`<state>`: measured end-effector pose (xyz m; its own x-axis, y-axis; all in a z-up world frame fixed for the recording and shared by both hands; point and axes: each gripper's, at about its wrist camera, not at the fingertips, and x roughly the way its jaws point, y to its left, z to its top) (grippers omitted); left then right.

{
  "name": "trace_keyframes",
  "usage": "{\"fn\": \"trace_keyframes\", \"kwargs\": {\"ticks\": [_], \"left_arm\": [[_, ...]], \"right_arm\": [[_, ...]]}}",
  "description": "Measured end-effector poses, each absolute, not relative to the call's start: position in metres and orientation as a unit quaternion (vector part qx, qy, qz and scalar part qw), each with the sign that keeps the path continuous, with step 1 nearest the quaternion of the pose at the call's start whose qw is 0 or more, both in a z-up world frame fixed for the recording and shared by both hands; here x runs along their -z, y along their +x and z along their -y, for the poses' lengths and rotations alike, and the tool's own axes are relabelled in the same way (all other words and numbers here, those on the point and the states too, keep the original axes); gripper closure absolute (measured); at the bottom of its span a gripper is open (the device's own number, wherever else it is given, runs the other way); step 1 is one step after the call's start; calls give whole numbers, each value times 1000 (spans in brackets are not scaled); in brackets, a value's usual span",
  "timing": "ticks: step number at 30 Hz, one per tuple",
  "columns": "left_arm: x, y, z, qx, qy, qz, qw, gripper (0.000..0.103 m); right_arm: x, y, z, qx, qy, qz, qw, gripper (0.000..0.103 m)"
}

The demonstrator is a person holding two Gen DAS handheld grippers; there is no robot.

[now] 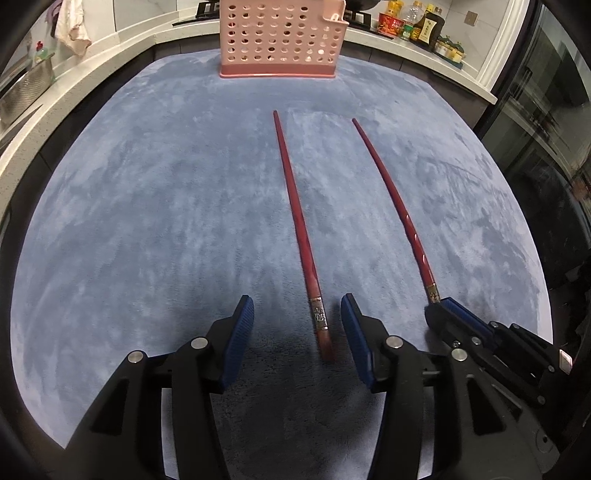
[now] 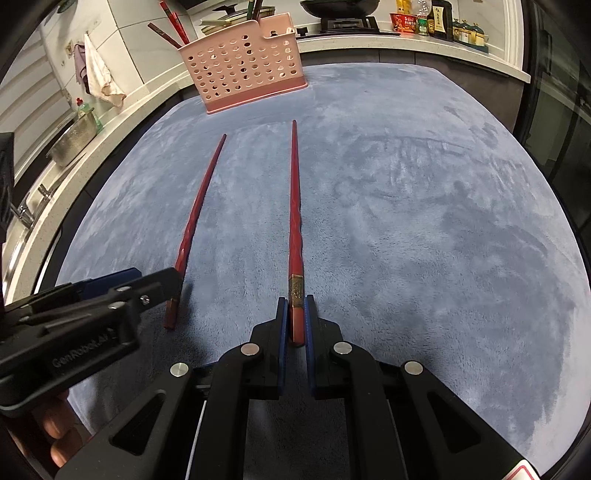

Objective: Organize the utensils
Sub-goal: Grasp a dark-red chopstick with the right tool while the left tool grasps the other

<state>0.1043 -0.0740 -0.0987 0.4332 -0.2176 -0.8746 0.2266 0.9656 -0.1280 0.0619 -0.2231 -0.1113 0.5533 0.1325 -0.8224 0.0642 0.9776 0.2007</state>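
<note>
Two long red chopsticks lie on a blue-grey mat (image 1: 147, 221), tips pointing toward a pink perforated utensil basket (image 1: 282, 37) at the far edge. My left gripper (image 1: 297, 306) is open, its jaws either side of the butt end of the left chopstick (image 1: 295, 206) without touching it. My right gripper (image 2: 296, 306) is shut on the butt end of the right chopstick (image 2: 294, 206), which also shows in the left wrist view (image 1: 391, 199). The left chopstick (image 2: 199, 206) and the basket (image 2: 243, 66) show in the right wrist view. The basket holds other chopsticks (image 2: 173, 26).
A kitchen counter (image 1: 74, 85) wraps around the mat. A metal colander (image 2: 72, 140) and a sink tap (image 2: 26, 210) are on the left. Sauce bottles and jars (image 1: 417, 22) stand at the back right. A stove with a pan (image 2: 340, 11) sits behind the basket.
</note>
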Motion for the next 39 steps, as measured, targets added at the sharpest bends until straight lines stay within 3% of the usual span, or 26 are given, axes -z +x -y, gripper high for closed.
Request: {"fn": "trace_keyframes", "kwargs": {"ticks": [9,15,20,39], "left_arm": [[106,103,79,128,25,-514,848,59],[106,101,79,126,29,-509,851,74],[105,99,79,135,32,-508,850,95],[65,96,65,137,2,-476,869,96]], "right_arm": [[111,62,223,-19,104,-472,875,95],[111,62,223,-19,104,-472,875,95],[110,59,220,-22,103,-471,876,95],[65,54,207,-44,103,-435,894,95]]}}
